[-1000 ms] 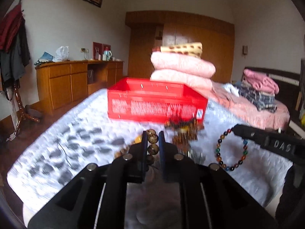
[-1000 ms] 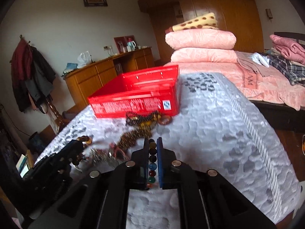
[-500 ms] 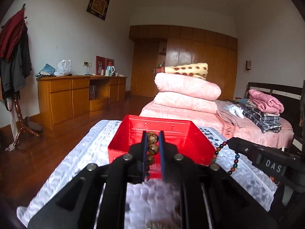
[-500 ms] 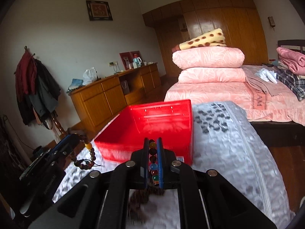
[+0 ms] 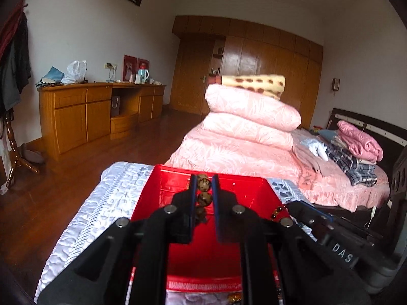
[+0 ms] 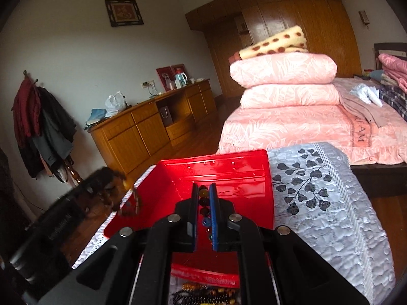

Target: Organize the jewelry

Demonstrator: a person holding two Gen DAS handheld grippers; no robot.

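My left gripper (image 5: 203, 181) is shut on a brown wooden bead bracelet (image 5: 204, 198) and holds it above the open red plastic box (image 5: 175, 185). My right gripper (image 6: 203, 190) is shut on a multicoloured bead bracelet (image 6: 204, 207) and holds it above the same red box (image 6: 244, 175). The right gripper also shows at the right of the left wrist view (image 5: 292, 207), with amber beads hanging from it. The left gripper shows blurred at the left of the right wrist view (image 6: 122, 190). More bead jewelry (image 6: 203, 292) lies on the bedspread in front of the box.
The box sits on a white quilted bedspread (image 6: 330, 203) with black leaf print. Beyond lie a pink bed with stacked pink quilts (image 5: 249, 119), a wooden sideboard (image 5: 89, 111), a wooden wardrobe (image 5: 254, 58) and a coat stand with clothes (image 6: 40, 127).
Both grippers have risen from the bedspread with their bracelets and moved forward over the red box. The jewelry pile has dropped to the bottom edge of view.
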